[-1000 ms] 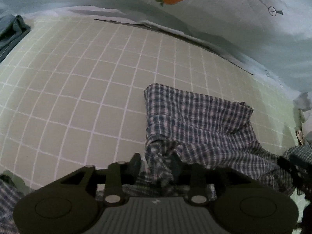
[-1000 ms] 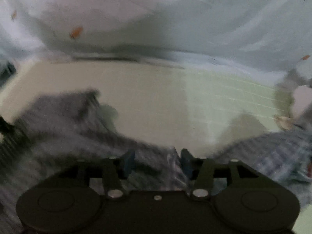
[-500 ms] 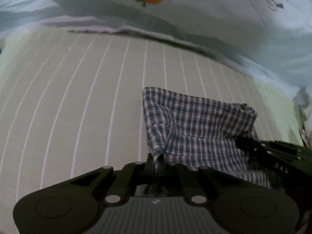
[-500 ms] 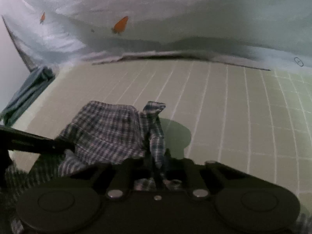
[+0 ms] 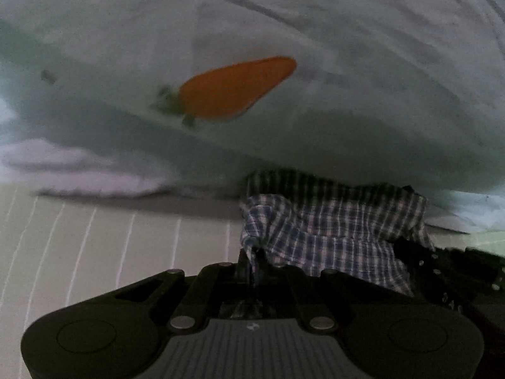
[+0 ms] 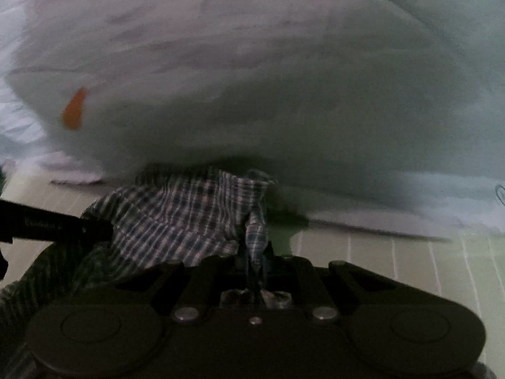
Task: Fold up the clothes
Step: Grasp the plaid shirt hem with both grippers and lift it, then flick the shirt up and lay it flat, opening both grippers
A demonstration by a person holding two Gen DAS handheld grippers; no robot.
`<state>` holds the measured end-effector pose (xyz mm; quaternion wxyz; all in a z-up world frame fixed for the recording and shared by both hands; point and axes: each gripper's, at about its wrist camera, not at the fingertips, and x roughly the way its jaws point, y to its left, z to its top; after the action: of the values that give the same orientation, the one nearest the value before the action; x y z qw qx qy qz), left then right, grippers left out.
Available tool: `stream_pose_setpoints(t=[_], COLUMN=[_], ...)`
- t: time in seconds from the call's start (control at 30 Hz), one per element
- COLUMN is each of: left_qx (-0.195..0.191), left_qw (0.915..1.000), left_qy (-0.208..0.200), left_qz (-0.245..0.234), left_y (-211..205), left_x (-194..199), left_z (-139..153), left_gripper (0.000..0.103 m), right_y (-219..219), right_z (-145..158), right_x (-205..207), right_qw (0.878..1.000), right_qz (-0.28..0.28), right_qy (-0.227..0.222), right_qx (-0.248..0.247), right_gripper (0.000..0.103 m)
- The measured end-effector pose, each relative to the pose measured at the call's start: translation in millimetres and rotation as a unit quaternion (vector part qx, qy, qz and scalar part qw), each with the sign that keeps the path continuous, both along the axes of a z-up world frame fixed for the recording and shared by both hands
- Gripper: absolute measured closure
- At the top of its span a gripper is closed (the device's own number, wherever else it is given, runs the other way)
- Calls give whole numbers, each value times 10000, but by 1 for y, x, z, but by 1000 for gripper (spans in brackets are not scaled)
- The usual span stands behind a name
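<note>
plaid garment point(image 5: 331, 233) pinched at 2 corners, left claw point(image 5: 254, 267) and right claw point(image 6: 255, 262) both clamped tight

Your checked garment point(image 5: 331, 230) is a plaid of dark blue and white with faint pink lines; in the right wrist view it point(image 6: 189, 218) shows the same small checks. It lies on a pale beige-green sheet point(image 5: 94, 246) ruled with thin white lines point(image 6: 410, 262). Along that sheet's far edge you have a pale blue-white cover point(image 5: 347, 63) printed with an orange carrot point(image 5: 236, 88) with green leaves. Both your grippers are black point(image 5: 255, 268) point(image 6: 255, 265).
</note>
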<state>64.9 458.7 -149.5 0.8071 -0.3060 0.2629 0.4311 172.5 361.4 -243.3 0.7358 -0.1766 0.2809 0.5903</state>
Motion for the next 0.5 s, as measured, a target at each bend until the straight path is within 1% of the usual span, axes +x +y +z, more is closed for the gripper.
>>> stream_pose_setpoints(t=[0.1, 0.2, 0.23, 0.27, 0.3, 0.33, 0.37, 0.4, 0.43, 0.47, 0.5], left_qx=[113, 130, 88, 35, 22, 62, 121, 184, 250, 323, 402], left_qw=[9999, 9998, 9998, 9998, 9999, 9999, 9999, 9995, 9987, 9978, 9970], left_qy=[68, 149, 165, 176, 153, 59, -67, -211, -367, -487, -579], left_qz=[14, 41, 42, 58, 64, 75, 97, 158, 249, 302, 325], left_y=[3, 3, 3, 3, 0, -5, -11, -19, -30, -43, -56], left_x=[8, 12, 10, 6, 0, -10, -22, -36, -52, -68, -84], left_z=[1, 3, 5, 8, 13, 21, 29, 38, 47, 55, 63], left_gripper=[99, 95, 86, 80, 66, 50, 41, 27, 20, 18, 16], right_y=[16, 26, 29, 31, 30, 23, 15, 3, -14, -32, -54], right_z=[-2, -1, 1, 3, 6, 12, 19, 28, 39, 48, 56], right_x=[6, 11, 12, 13, 14, 14, 15, 16, 16, 15, 14], right_qw=[9999, 9996, 9993, 9988, 9981, 9982, 9984, 9989, 9993, 9994, 9992], right_qz=[-27, -138, -188, -242, -286, -273, -244, -208, -177, -150, -133], right_qy=[-124, -237, -303, -378, -460, -478, -475, -411, -322, -243, -184], right_qx=[27, -43, -120, -211, -278, -251, -199, -78, 80, 217, 319], right_gripper=[93, 83, 71, 64, 50, 40, 35, 22, 8, 4, 3])
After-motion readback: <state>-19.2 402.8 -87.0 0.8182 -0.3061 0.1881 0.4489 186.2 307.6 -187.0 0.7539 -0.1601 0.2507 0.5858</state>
